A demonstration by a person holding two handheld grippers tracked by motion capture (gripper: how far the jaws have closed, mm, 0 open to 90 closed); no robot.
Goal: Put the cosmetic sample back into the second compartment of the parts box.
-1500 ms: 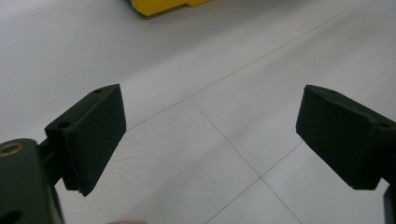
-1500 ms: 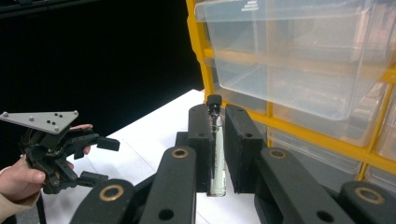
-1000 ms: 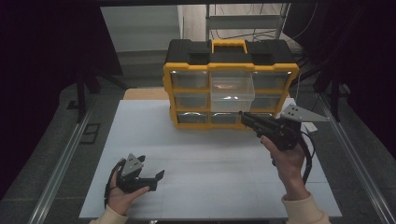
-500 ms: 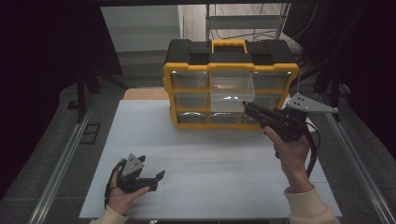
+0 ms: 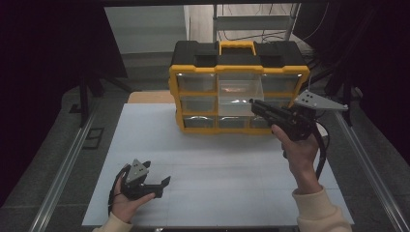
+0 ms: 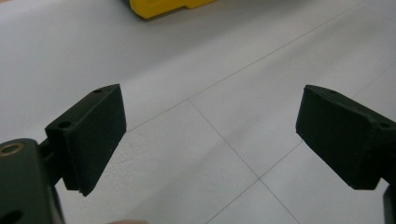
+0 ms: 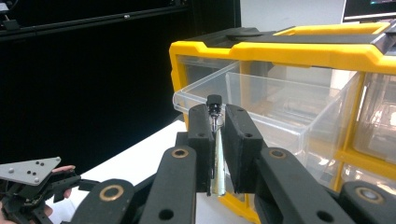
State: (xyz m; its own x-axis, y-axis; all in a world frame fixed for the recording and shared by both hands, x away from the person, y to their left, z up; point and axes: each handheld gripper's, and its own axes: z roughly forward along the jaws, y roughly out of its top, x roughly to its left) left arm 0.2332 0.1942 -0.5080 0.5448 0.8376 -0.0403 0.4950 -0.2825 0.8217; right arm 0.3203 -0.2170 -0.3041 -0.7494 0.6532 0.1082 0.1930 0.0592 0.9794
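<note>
A yellow and black organizer [image 5: 239,72] with clear drawers stands at the back of the white table. Its top middle drawer [image 5: 240,96] is pulled out. My right gripper [image 5: 252,102] hovers level, just in front of that drawer, and is shut on a small bolt. In the right gripper view the bolt [image 7: 214,100] stands upright between the jaws of the right gripper [image 7: 217,116], black head on top, close to the front rim of the drawer [image 7: 280,107]. My left gripper [image 5: 164,186] rests at the table's near left, open and holding nothing, as the left gripper [image 6: 210,135] view confirms.
The white table [image 5: 217,164] lies between the two hands. A corner of the organizer [image 6: 163,7] shows at the top of the left gripper view. Metal rails [image 5: 63,169] run along both sides of the table, with dark surroundings beyond.
My right gripper has risen with the bolt, from the level of the lower drawers up to the open drawer's front. The left hand has stayed put.
</note>
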